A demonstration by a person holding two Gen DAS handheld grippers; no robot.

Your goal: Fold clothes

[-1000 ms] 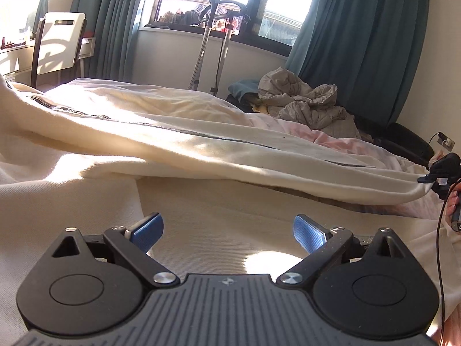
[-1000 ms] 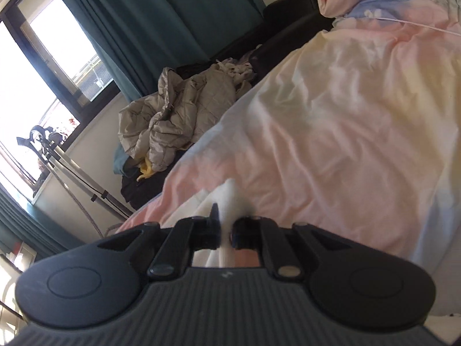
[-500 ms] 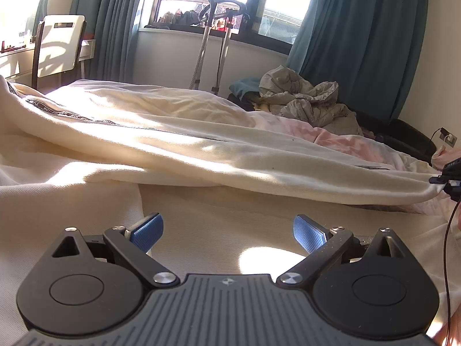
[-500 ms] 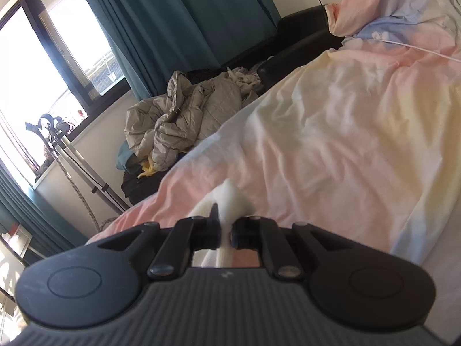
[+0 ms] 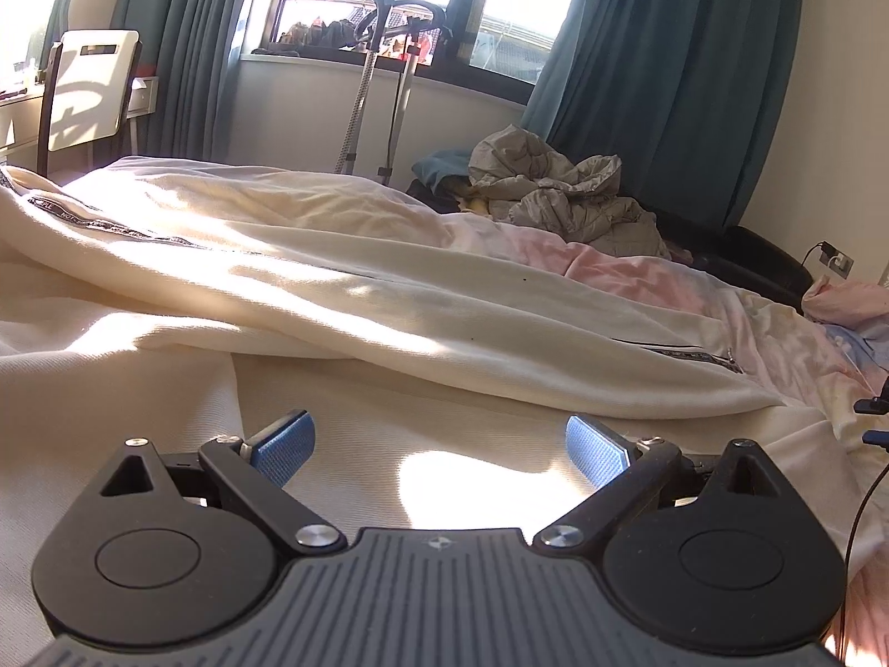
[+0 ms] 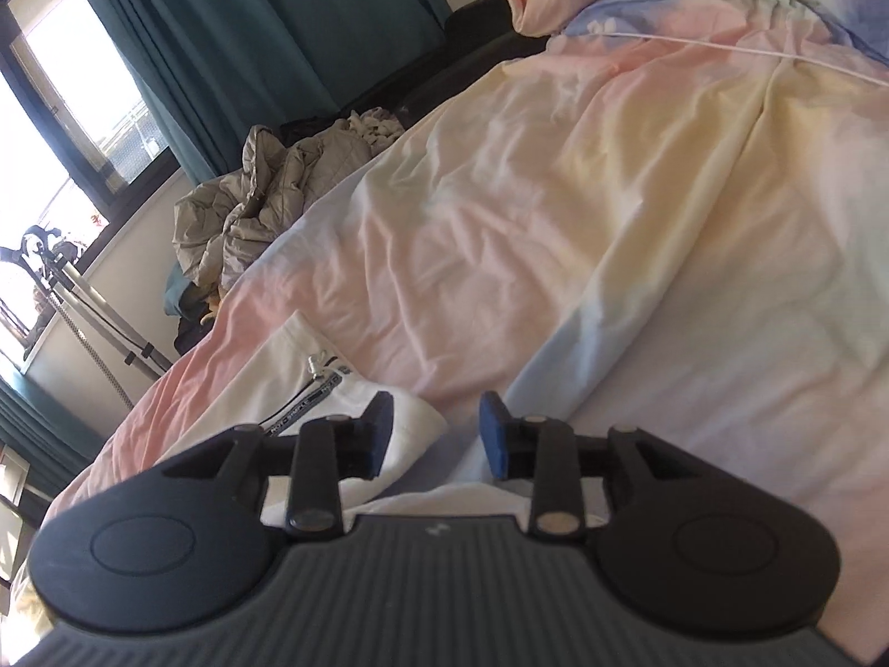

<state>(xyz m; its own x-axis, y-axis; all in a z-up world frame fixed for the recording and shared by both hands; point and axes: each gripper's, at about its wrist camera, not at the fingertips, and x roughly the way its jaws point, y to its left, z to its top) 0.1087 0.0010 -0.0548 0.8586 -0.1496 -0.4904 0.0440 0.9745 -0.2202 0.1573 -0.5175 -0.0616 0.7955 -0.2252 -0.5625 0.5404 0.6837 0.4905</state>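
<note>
Left wrist view: left gripper is held w/ jaws wide apart, nothing between, just above a cream garment spread over the bed.

Right wrist view: right gripper jaws are opening; garment corner is seen beside the left finger, unclamped.

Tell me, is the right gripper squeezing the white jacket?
Apart. In the right wrist view the right gripper has its jaws opening, with bedsheet showing between the pads; the white jacket lies behind its left finger, unpinched.
</note>
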